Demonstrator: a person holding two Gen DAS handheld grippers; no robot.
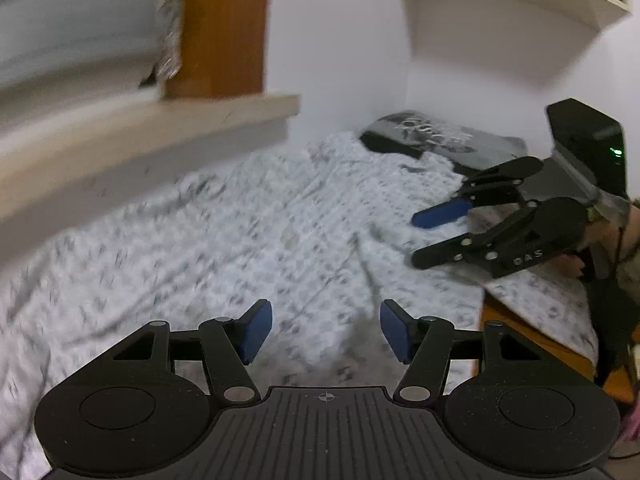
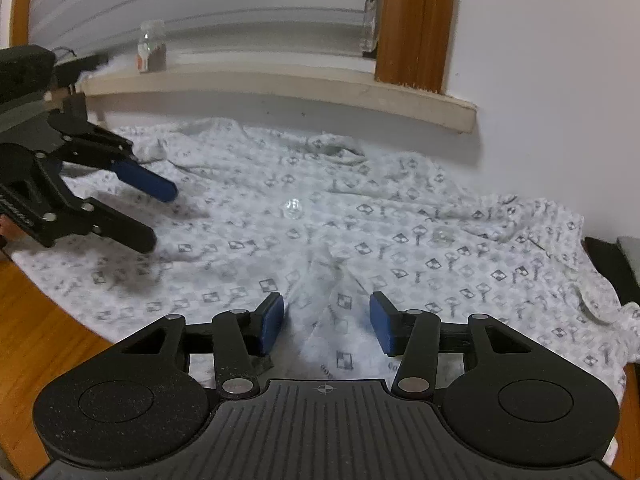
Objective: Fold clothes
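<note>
Right wrist view: right gripper (image 2: 326, 322) — jaws apart, nothing pinched, over patterned shirt (image 2: 360, 232)
Left gripper (image 2: 154, 216): unclenched, empty — above shirt's left edge
Windowsill (image 2: 280, 80): behind shirt

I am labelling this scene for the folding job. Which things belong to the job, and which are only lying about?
For the job:
- patterned shirt, spread flat
- left gripper, open
- right gripper, open, over the shirt

Lying about:
- jar on the windowsill
- dark folded cloth by the wall
</note>
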